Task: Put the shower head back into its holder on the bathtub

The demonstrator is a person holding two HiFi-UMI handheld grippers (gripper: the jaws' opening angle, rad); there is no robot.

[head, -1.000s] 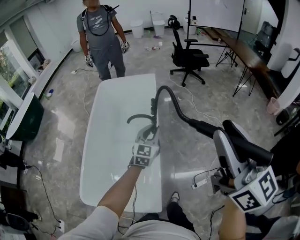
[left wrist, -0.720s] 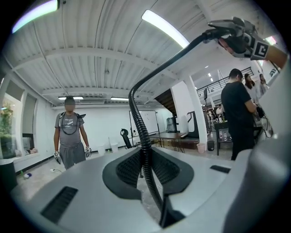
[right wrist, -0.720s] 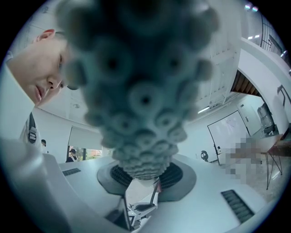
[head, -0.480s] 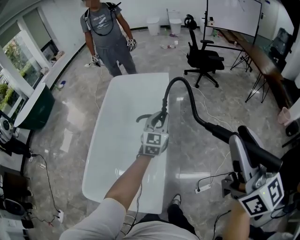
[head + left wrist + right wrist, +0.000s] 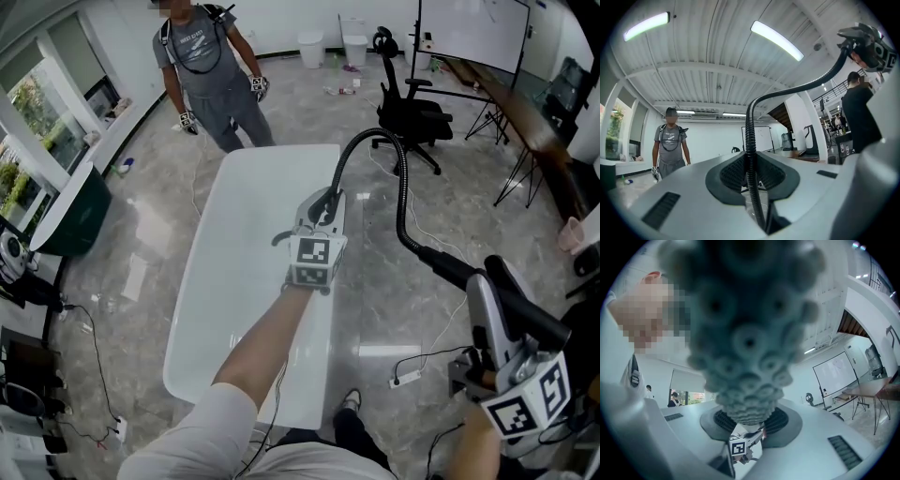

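Bathtub (image 5: 234,253) below — right tool (image 5: 750,423) grips shower head (image 5: 745,338), left tool (image 5: 753,187) hose (image 5: 750,136).

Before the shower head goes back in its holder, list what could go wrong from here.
1. The left gripper is shut on the hose, which loops high to the shower head in the right gripper; spreading them may tug it taut or kink it.
2. The shower head hangs beside the bathtub, over the floor: a slip would likely drop it there.
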